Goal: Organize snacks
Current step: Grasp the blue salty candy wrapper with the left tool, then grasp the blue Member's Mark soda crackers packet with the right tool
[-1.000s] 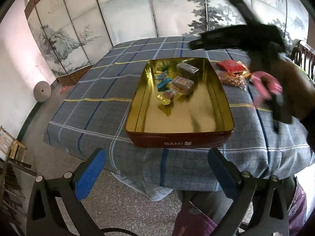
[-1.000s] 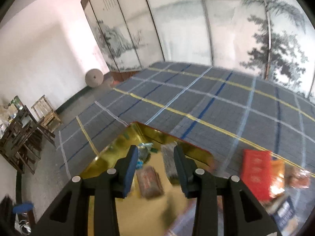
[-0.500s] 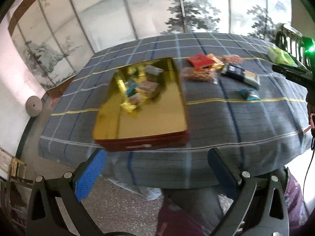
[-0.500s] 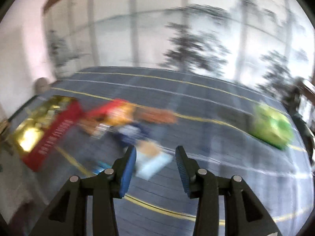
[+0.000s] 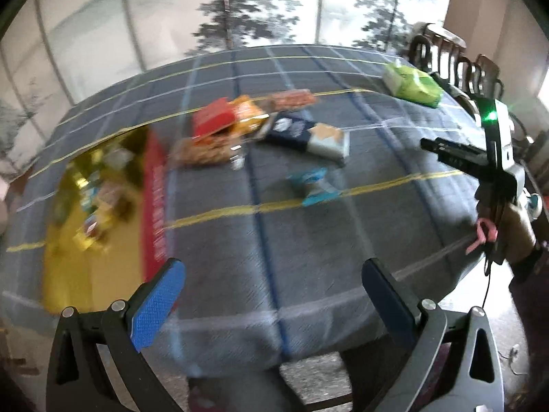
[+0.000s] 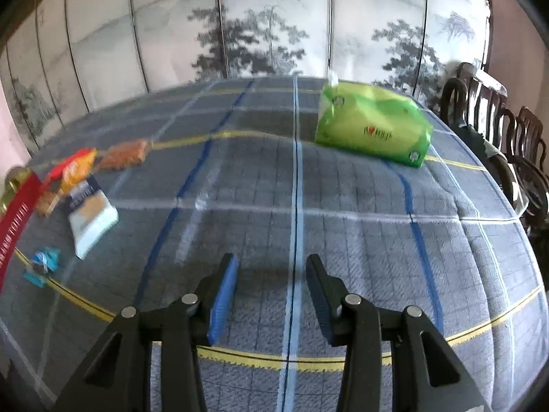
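Observation:
A red tin (image 5: pixel 154 206) with a gold inside stands at the table's left and holds several small snacks. Loose on the cloth beside it lie a red packet (image 5: pixel 212 116), an orange packet (image 5: pixel 248 115), a bag of nuts (image 5: pixel 206 151), a brown bar (image 5: pixel 291 99), a navy-and-white packet (image 5: pixel 305 134) and a small blue wrapped sweet (image 5: pixel 314 185). My left gripper (image 5: pixel 271 267) hangs wide open at the table's near edge, empty. My right gripper (image 6: pixel 271 261) hovers open over bare cloth, well right of the sweet (image 6: pixel 44 261) and the navy-and-white packet (image 6: pixel 91 216). It also shows at the right edge of the left wrist view (image 5: pixel 429 146).
A green tissue pack (image 6: pixel 374 130) lies at the far right of the checked tablecloth (image 6: pixel 343 206). Dark wooden chairs (image 6: pixel 497 130) line the right side. A painted folding screen (image 6: pixel 274 34) stands behind the table. A hand (image 5: pixel 514 226) holds the right gripper.
Both views have swung to the right, so the tin has slid to the left edge. My right gripper has left the tin and come down over the table's right half, its jaws slightly wider.

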### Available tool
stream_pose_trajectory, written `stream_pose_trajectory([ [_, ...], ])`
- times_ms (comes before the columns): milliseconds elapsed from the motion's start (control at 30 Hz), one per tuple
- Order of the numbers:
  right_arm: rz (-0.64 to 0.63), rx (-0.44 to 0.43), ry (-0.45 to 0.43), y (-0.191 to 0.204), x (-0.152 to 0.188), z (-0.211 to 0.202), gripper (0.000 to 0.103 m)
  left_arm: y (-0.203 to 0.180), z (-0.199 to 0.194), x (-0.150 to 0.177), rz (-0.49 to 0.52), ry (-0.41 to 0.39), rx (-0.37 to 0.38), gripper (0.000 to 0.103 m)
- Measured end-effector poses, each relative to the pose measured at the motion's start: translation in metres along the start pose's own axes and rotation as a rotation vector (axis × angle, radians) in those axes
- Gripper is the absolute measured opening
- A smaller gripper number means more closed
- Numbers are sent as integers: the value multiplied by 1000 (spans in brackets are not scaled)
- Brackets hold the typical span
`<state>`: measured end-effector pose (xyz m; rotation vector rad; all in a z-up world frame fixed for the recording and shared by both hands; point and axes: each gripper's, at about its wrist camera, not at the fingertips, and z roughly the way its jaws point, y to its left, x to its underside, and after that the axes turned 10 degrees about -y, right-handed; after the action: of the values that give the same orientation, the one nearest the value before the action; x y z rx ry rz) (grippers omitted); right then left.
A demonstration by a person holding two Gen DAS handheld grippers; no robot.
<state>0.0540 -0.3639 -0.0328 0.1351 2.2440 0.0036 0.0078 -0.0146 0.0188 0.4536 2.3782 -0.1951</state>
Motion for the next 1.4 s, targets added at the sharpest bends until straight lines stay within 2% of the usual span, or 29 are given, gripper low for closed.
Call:
stream_pose_trajectory([
  [67, 27, -18, 4, -5, 1, 1, 45, -10, 19, -15, 11, 11, 56, 102],
  [200, 63, -41, 9, -9, 2, 2, 45, -19, 49, -32, 14, 35, 68, 100],
  [300, 75, -59, 9, -11, 3, 1, 45, -23, 74, -41, 5, 70, 107, 99],
  [467, 103, -91, 3, -14, 4, -1, 45, -32, 111, -47, 42, 138, 70, 73],
  [533, 109, -98, 2, -13, 3, -1, 45, -33, 120, -47, 49, 154, 55, 71],
  [633, 118, -113, 0, -15, 4, -2, 45, -33, 130, -44, 22, 175, 70, 60],
  [700, 127, -118, -3, -15, 4, -2, 45, -34, 130, -43, 24, 136, 58, 44],
  [733, 132, -118, -5, -16, 4, -2, 45, -34, 128, -42, 31, 116, 24, 25],
  [867, 133, -116, 3, -17, 5, -2, 45, -27, 112, -36, -77, 116, 39, 23],
  [1033, 101, -121, 18, -11, 3, 1, 45, -34, 66, -15, -95, 87, 107, 24],
  [1133, 17, -181, 15, 6, 0, 0, 45, -34, 48, -9, -94, 77, 112, 24],
  [1200, -50, -255, 7, 27, -6, -4, 49, -30, 35, -6, -101, 70, 120, 24],
  [1333, -208, -406, -2, 82, -27, -5, 62, -18, 21, -6, -152, 63, 140, 24],
  [1400, -258, -467, 6, 106, -39, 2, 65, -14, 13, -6, -167, 49, 135, 24],
])
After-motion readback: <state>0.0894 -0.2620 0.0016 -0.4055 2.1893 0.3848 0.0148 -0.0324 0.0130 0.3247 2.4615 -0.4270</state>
